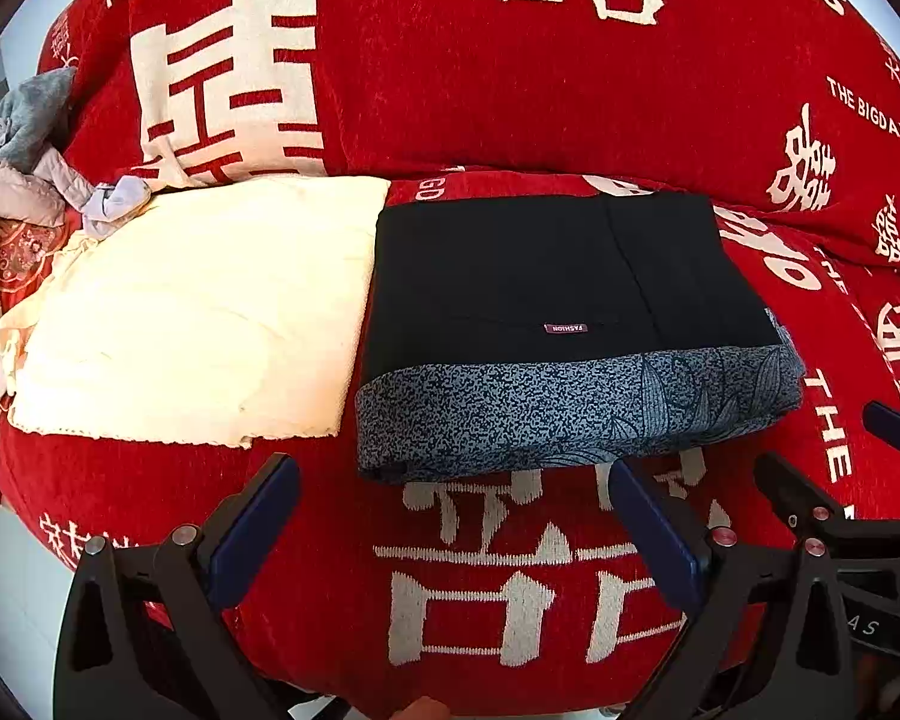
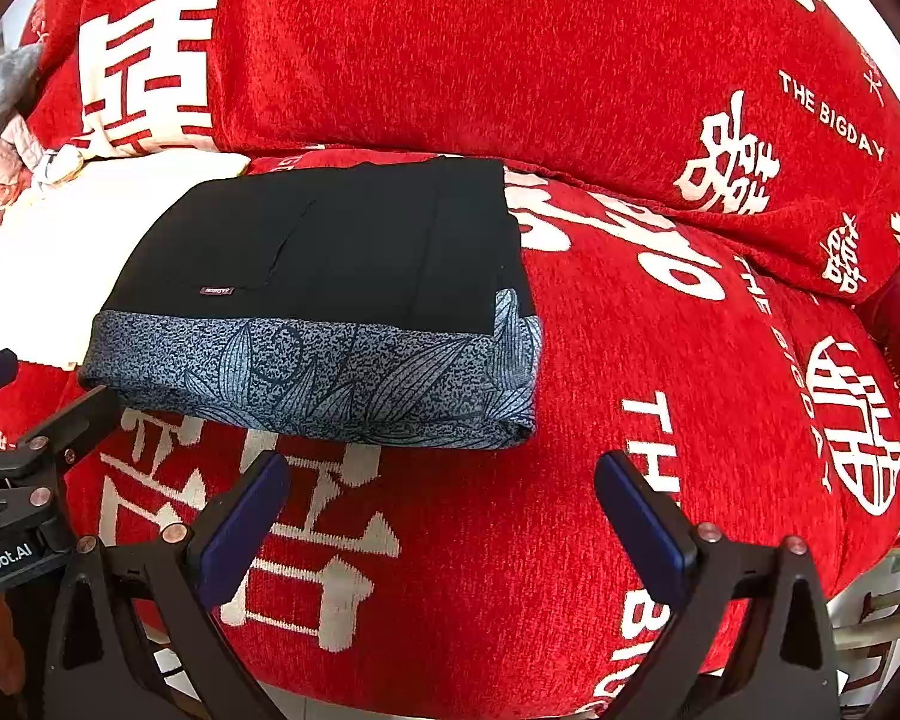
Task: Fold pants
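Note:
The pants (image 1: pixel 564 312) lie folded into a compact rectangle on the red sofa seat (image 1: pixel 510 570): black cloth on top with a small label, a blue-grey leaf-patterned band along the near edge. In the right wrist view the pants (image 2: pixel 330 300) sit left of centre. My left gripper (image 1: pixel 450 480) hovers open just in front of the near edge, touching nothing. My right gripper (image 2: pixel 438 480) is also open and empty, in front of the bundle's right corner. The right gripper's frame (image 1: pixel 822 516) shows at the lower right of the left wrist view.
A cream folded cloth (image 1: pixel 198 312) lies directly left of the pants, touching them. A heap of grey and pale clothes (image 1: pixel 24 150) sits at the sofa's far left. Red back cushions (image 2: pixel 510 60) with white lettering rise behind. Bare seat (image 2: pixel 690 390) stretches to the right of the pants.

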The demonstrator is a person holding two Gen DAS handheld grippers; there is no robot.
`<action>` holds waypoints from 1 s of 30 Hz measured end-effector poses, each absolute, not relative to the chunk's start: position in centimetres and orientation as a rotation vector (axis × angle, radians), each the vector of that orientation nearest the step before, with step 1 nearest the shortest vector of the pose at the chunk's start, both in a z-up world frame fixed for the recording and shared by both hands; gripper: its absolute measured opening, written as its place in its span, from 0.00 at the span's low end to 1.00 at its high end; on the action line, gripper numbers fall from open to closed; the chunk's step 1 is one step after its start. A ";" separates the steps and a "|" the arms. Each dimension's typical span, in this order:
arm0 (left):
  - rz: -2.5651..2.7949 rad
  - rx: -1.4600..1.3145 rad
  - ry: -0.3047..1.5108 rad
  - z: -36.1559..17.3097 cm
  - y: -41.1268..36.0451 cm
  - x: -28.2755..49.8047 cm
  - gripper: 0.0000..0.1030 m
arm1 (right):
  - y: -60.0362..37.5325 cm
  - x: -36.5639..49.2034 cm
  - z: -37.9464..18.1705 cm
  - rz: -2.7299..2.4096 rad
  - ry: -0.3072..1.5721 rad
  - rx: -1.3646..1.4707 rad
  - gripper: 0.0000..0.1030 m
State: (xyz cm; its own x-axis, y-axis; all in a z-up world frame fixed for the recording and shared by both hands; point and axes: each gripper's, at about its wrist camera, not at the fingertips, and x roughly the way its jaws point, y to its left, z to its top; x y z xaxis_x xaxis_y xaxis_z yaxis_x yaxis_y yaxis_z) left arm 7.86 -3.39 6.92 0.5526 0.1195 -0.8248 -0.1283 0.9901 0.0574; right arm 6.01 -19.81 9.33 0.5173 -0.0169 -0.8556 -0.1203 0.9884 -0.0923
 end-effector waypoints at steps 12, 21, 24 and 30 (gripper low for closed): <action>0.154 -0.010 0.978 6.7 -3.4 8.0 1.00 | -19.8 5.9 9.1 0.063 1.035 -0.144 0.99; 0.161 -0.011 0.979 6.7 -3.4 8.0 1.00 | -19.8 5.8 8.9 0.064 1.035 -0.140 0.99; 0.163 -0.012 0.981 6.7 -3.5 7.9 1.00 | -19.9 5.8 8.9 0.066 1.039 -0.138 0.99; 0.168 -0.016 0.988 6.4 -3.4 7.9 1.00 | -19.9 5.8 8.9 0.070 1.042 -0.135 0.99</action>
State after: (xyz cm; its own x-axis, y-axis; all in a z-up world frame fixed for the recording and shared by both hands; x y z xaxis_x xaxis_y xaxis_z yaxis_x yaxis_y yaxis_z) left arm 7.93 -3.44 6.43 0.5386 0.1339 -0.8318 -0.1480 0.9870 0.0631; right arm 5.76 -19.93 8.90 0.5035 -0.0066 -0.8640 -0.1218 0.9894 -0.0786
